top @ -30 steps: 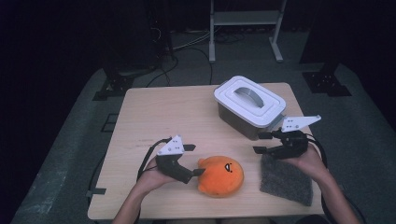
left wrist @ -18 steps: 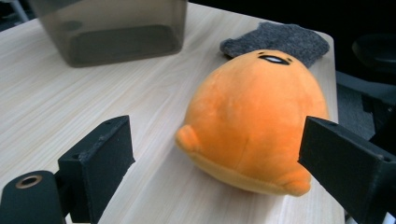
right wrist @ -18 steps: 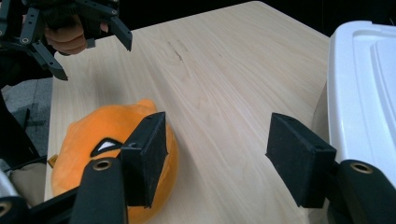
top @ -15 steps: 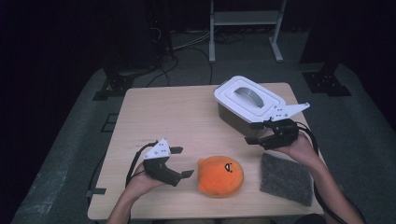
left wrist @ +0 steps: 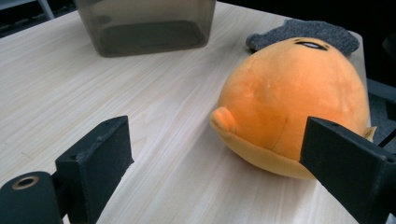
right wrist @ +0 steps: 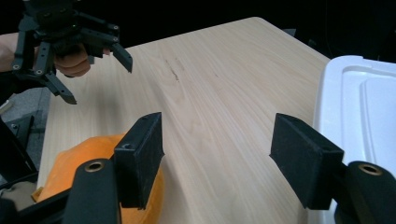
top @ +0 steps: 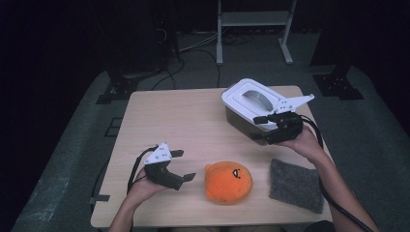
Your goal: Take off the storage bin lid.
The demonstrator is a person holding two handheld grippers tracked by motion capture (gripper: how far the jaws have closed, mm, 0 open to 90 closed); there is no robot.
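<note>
A person stands at the near edge of a pale wooden worktop (top: 179, 121), holding a pair of tongs in each hand. The left tongs (top: 180, 165) sit near the near left corner, held low over the wood with the forearm coming in from the near edge; their jaws are spread wide apart and point toward the right edge, holding nothing. Just beside them, close to the middle of the near edge, lies an orange plush toy (top: 228, 182), round with a small stitched face. In the left gripper view the plush toy (left wrist: 294, 105) lies just ahead of the open jaws, closest to the right-hand one. The right tongs (top: 263, 130) are raised near the right edge, the wrist bent so the jaws point toward the left edge; they are open and empty, right against the front side of a grey box with a white lid (top: 251, 101) that stands at the far right corner. A grey sponge (top: 296, 185) lies flat at the near right corner, close to the right forearm.
</note>
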